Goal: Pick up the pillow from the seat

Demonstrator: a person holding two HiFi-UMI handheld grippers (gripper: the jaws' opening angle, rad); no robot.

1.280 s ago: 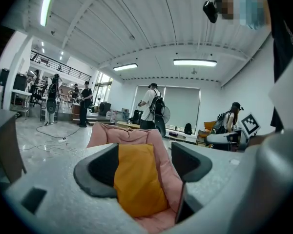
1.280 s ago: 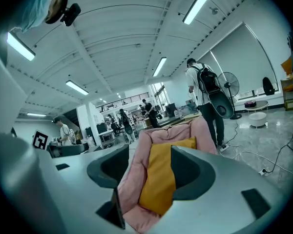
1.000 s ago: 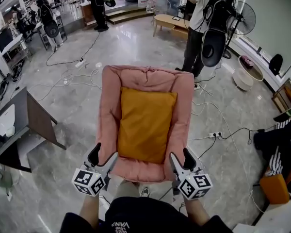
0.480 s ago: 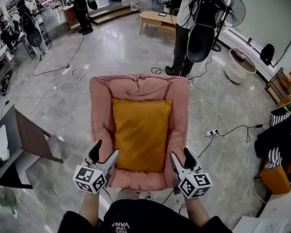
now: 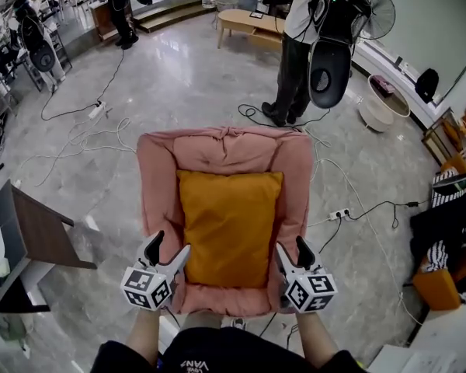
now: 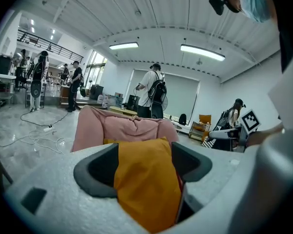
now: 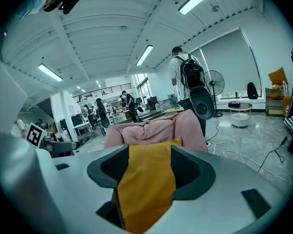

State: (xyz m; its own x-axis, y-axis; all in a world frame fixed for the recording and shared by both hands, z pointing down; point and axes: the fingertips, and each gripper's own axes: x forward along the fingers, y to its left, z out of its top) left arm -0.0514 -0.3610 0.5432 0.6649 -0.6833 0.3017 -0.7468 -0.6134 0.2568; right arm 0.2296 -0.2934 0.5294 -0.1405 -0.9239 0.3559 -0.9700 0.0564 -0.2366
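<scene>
Marble floor (image 5: 179,76) bears pink seat (image 5: 159,177) holding orange pillow (image 5: 229,228); left gripper (image 5: 171,245) and right gripper (image 5: 290,245), jaws wide apart and empty, flank its near corners.

Ahead of you a person (image 5: 293,68) with a black backpack (image 5: 338,6) stands on the grey marble floor (image 5: 194,92). Loose cables (image 5: 85,140) lie to your left and a power strip (image 5: 339,214) to your right. A dark table (image 5: 35,235) stands at left, a standing fan (image 5: 375,14) at far right.

Upside-down white "VAN" lettering (image 5: 193,364) shows on the person's dark garment (image 5: 245,348).
</scene>
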